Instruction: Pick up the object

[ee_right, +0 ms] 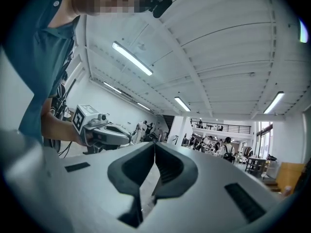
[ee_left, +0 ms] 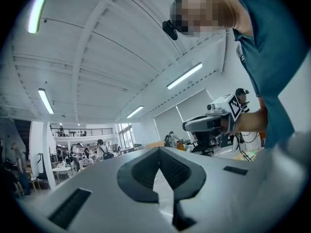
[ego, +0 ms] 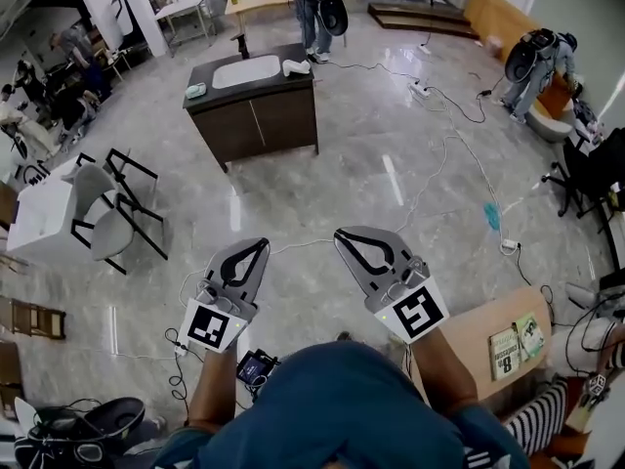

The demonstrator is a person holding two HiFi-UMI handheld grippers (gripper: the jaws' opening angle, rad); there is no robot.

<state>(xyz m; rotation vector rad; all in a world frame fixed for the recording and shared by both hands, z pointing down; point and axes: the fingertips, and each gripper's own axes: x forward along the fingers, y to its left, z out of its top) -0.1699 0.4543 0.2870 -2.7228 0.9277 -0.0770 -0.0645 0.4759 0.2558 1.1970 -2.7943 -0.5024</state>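
Shiny floor [ego: 371, 184] lies ahead of our jaws. Left gripper [ego: 262, 246] and right gripper [ego: 344, 234] are both pressed together, holding nothing (no pick yet). We cannot tell the object; maybe it waits on the far counter [ego: 202, 102].

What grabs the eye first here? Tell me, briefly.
Two grey grippers fill the head view's foreground: the left gripper and right gripper, both shut and empty, held over a glossy floor. Beyond them stands a dark cabinet with a white basin on top, cables trailing to its right.
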